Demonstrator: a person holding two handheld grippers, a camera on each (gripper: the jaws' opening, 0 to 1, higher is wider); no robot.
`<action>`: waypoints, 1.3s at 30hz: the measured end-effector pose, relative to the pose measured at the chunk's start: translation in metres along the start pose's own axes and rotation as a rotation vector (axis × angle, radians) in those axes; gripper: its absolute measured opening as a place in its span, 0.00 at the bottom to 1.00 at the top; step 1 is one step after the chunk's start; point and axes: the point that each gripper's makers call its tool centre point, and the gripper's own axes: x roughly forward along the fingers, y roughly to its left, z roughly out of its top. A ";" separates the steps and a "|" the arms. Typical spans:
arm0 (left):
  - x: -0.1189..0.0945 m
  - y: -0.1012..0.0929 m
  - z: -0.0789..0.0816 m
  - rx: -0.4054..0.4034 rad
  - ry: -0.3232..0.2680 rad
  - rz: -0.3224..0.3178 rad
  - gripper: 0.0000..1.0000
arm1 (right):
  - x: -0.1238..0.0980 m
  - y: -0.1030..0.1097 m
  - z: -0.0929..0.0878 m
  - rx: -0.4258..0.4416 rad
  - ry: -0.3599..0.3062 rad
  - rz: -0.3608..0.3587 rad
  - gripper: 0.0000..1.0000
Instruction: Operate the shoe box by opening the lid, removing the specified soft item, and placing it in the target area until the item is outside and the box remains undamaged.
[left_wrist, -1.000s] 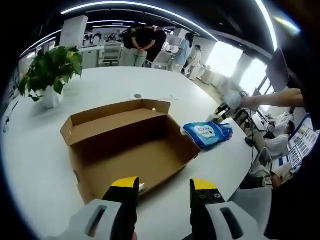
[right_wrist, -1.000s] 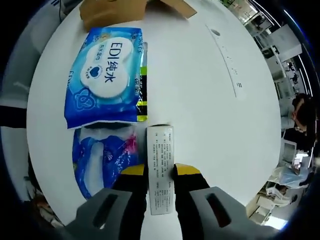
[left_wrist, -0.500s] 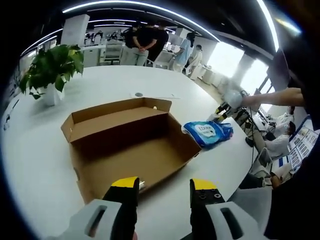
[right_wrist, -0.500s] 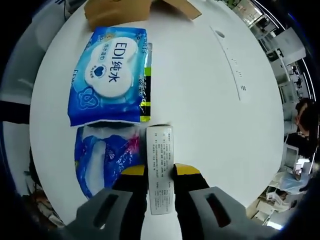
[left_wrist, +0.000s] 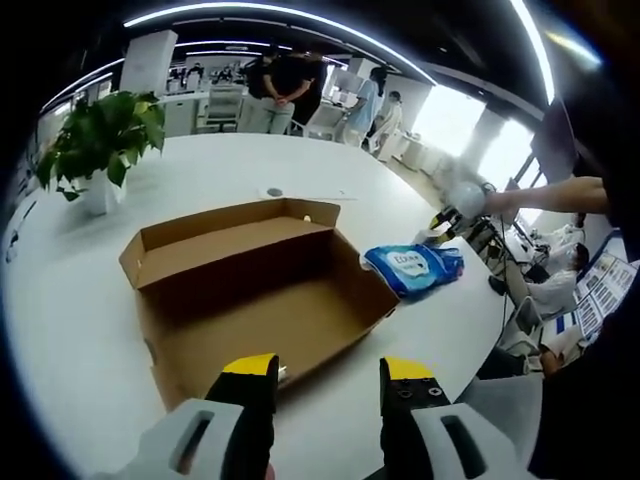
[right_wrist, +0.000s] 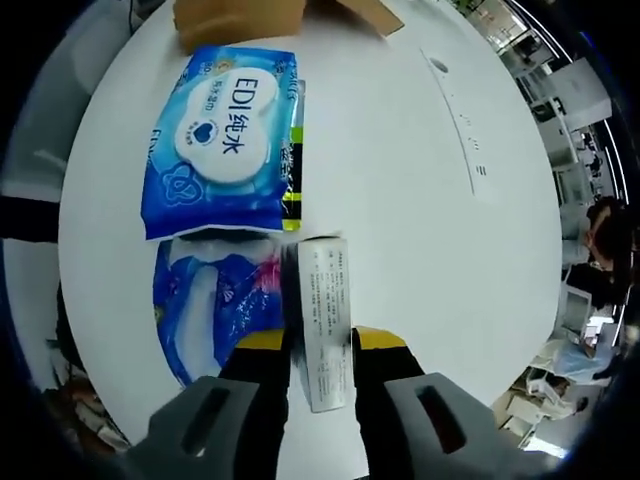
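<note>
Two packs out, carton open on the white counter

Left gripper (left_wrist: 325, 375) hovers with jaws wide apart and empty over the near wall of the open brown cardboard shoe box (left_wrist: 255, 290). Beside the box lies a blue wet-wipe pack (right_wrist: 225, 140), with a second blue soft pack (right_wrist: 215, 305) just next to it. Right gripper (right_wrist: 320, 345) jaws flank a narrow white printed carton (right_wrist: 322, 320) on the round white counter (right_wrist: 430, 230); contact cannot be told.
</note>
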 end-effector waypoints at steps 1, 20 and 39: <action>0.001 -0.001 0.000 0.002 -0.001 -0.004 0.41 | -0.002 0.000 -0.001 0.002 0.001 -0.004 0.22; -0.011 -0.006 -0.001 0.009 -0.051 -0.050 0.41 | -0.046 0.016 0.008 0.117 -0.013 -0.099 0.21; -0.034 -0.002 -0.011 0.006 -0.087 -0.077 0.41 | -0.060 0.055 0.022 0.356 -0.078 -0.140 0.20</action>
